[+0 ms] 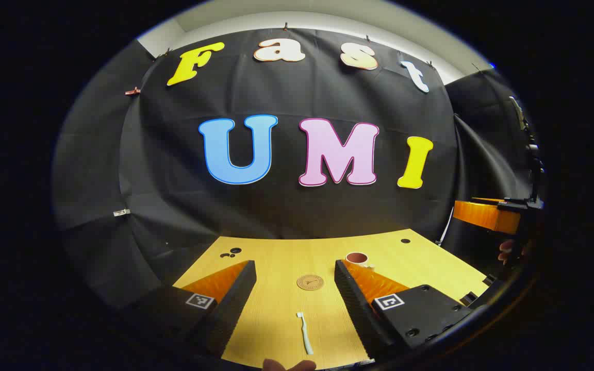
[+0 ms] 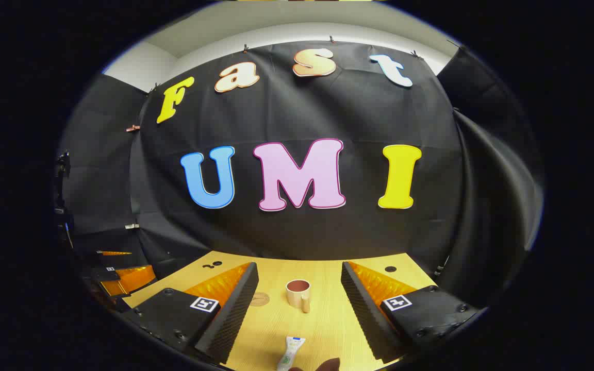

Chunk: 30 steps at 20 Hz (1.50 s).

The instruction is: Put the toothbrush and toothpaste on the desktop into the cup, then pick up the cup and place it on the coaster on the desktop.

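Left gripper (image 1: 295,275) hovering over the wooden desktop (image 1: 276,319), jaws spread wide with nothing between them but bare wood and the stuff lying there. Looking along its fingers: white toothbrush (image 1: 304,334) flat on the desk near the front edge, pretty much centred in the gap, head end pointing away toward the round cork-looking coaster (image 1: 310,282) sitting a bit farther back. Cup (image 1: 357,258) further back still and off to the right, half tucked behind the right finger. Over at the far right edge, a bit of the other gripper plus some fingers of the hand holding it. Right gripper (image 2: 299,278) same deal, held above the desk, jaws wide apart, gripping nothing. Between its fingers: the cup (image 2: 298,293) upright, dark inside, handle facing the camera, with the coaster (image 2: 259,299) just left of it, close but not touching, partly hidden by the left finger. Toothpaste tube (image 2: 290,352) lying flat near the front edge, below the cup. Couple of small dark holes in the desktop toward the back.
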Tool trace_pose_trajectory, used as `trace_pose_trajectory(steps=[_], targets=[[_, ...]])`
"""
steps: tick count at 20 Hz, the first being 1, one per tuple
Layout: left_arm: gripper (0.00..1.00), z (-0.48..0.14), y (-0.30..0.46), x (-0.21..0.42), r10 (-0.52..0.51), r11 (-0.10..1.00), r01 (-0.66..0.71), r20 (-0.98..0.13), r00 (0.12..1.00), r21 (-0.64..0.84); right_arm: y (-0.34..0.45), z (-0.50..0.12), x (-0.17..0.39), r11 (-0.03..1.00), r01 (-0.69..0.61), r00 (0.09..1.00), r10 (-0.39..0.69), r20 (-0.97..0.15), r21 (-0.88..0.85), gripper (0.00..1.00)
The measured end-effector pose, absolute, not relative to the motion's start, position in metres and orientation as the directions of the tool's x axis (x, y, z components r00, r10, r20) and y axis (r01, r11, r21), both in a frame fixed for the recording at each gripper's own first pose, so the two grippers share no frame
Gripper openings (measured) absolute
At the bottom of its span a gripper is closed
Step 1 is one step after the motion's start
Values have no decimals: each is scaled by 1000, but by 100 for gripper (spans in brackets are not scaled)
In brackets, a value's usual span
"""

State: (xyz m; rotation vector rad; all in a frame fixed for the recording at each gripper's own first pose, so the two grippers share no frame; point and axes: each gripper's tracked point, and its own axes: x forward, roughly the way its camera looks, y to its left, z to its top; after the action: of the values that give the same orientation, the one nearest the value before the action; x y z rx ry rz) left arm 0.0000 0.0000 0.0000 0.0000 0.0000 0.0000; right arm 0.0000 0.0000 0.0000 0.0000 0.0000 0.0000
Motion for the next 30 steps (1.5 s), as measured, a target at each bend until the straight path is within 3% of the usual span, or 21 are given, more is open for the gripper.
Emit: trace_pose_trajectory(steps=[13, 15, 17, 21, 24, 26, 30], targets=[[97, -7, -10, 7, -21, 1000, 22, -20, 1000, 13, 7, -14, 1, 1000, -28, 999, 28, -39, -7, 99], [96, -12, -11, 8, -21, 1000, 22, -36, 999, 14, 7, -27, 5, 999, -34, 995, 33, -94, -4, 99], [97, -17, -10, 9, -20, 1000, 21, -50, 999, 12, 5, -59, 11, 999, -38, 969, 36, -245, -1, 99], [97, -31, -7, 10, -12, 1000, 12, -82, 997, 5, -2, -141, 17, 998, 8, 810, 30, -586, 63, 99], [97, -46, -3, 10, -5, 1000, 5, -120, 993, 1, 3, -208, 5, 988, 81, 614, 57, -788, 135, 97], [93, -59, -2, 11, -4, 1000, 4, -155, 988, -4, 9, -250, 12, 978, 112, 524, 92, -846, 176, 96], [97, -84, 4, 13, 16, 1000, -15, -216, 976, 4, 0, -320, 22, 995, 77, 381, 23, -924, 56, 95]])
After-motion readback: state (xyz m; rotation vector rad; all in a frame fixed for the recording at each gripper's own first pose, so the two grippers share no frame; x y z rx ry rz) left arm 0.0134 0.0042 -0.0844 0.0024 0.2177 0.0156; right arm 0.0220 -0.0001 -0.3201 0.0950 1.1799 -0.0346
